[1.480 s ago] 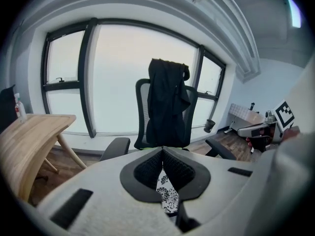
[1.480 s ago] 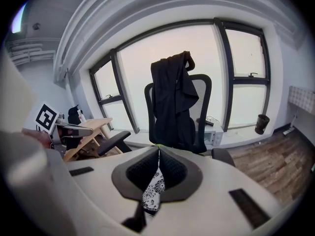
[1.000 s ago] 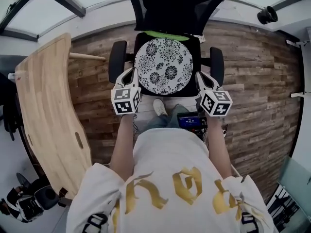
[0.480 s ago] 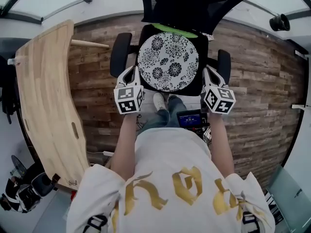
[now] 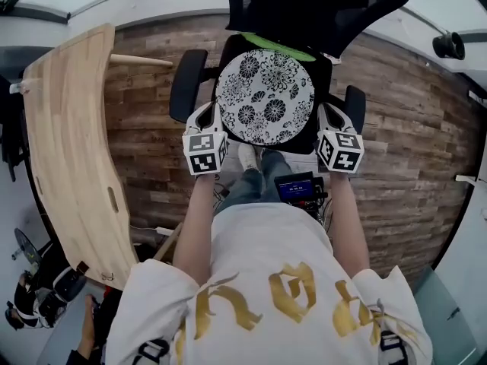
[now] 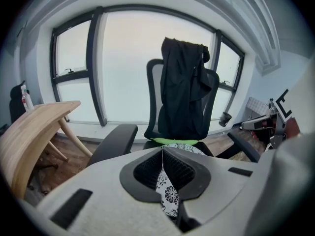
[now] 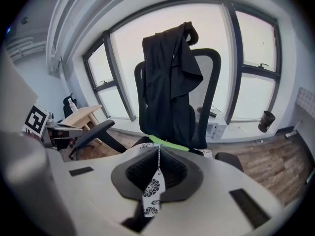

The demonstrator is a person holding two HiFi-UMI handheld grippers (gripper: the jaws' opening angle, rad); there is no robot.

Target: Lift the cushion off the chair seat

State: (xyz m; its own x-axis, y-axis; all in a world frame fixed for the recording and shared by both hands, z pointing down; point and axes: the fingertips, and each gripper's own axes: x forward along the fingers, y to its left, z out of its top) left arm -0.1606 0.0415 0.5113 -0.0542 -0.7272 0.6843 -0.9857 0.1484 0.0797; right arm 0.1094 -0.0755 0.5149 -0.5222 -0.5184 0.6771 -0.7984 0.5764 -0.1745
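Note:
The round black-and-white floral cushion (image 5: 265, 96) lies flat over the black chair seat (image 5: 323, 73); whether it touches the seat I cannot tell. My left gripper (image 5: 211, 122) is shut on the cushion's left edge and my right gripper (image 5: 326, 122) on its right edge. In the left gripper view a fold of floral cushion (image 6: 170, 195) is pinched between the closed jaws. The right gripper view likewise shows the cushion (image 7: 153, 191) clamped between shut jaws.
A green pad (image 5: 278, 49) peeks out behind the cushion. A black jacket (image 5: 304, 6) hangs over the backrest. Armrests (image 5: 187, 86) flank the seat. A curved wooden table (image 5: 68, 128) stands to the left. The person's shoe (image 5: 247, 157) rests on the plank floor below the seat.
Both grippers have sunk slightly with the cushion held between them, still over the seat. Both grips are unchanged.

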